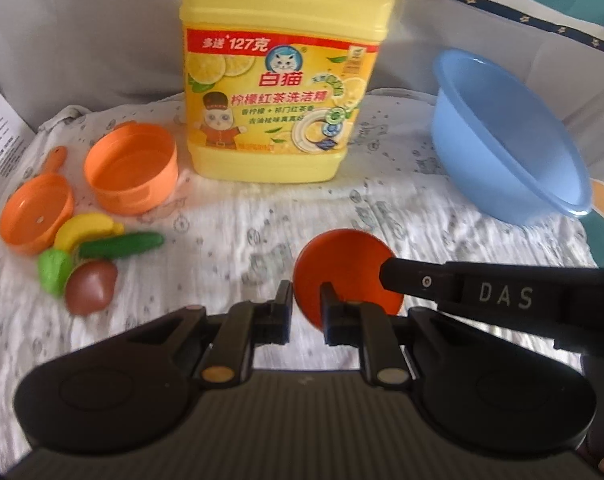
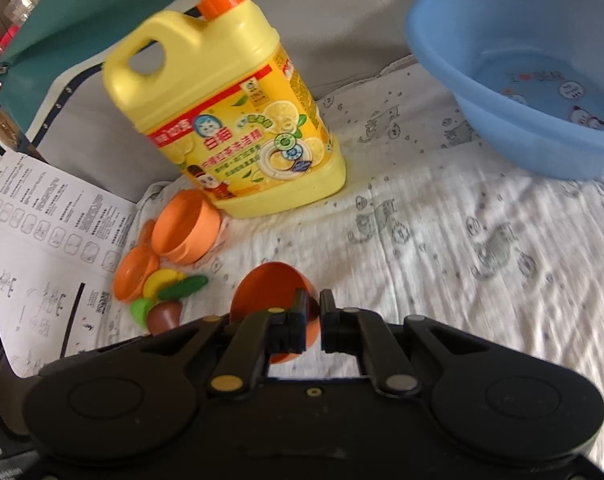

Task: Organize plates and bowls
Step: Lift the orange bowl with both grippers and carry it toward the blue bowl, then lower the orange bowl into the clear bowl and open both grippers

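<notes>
A small orange-red plate (image 1: pixel 342 264) is held on edge above the patterned cloth. My right gripper (image 2: pixel 312 320) is shut on its rim; its finger (image 1: pixel 422 284) reaches in from the right in the left wrist view. The plate also shows in the right wrist view (image 2: pixel 267 286). My left gripper (image 1: pixel 306 308) sits just in front of the plate with its jaws a narrow gap apart and nothing between them. An orange toy pot (image 1: pixel 131 168) and an orange toy pan (image 1: pixel 33 216) lie at the left.
A big yellow detergent bottle (image 1: pixel 281 80) stands at the back middle. A blue plastic basin (image 1: pixel 510 136) sits at the right. Toy banana (image 1: pixel 83 232), cucumber (image 1: pixel 121 244) and other toy food lie by the pan. A printed sheet (image 2: pixel 41 240) lies at the far left.
</notes>
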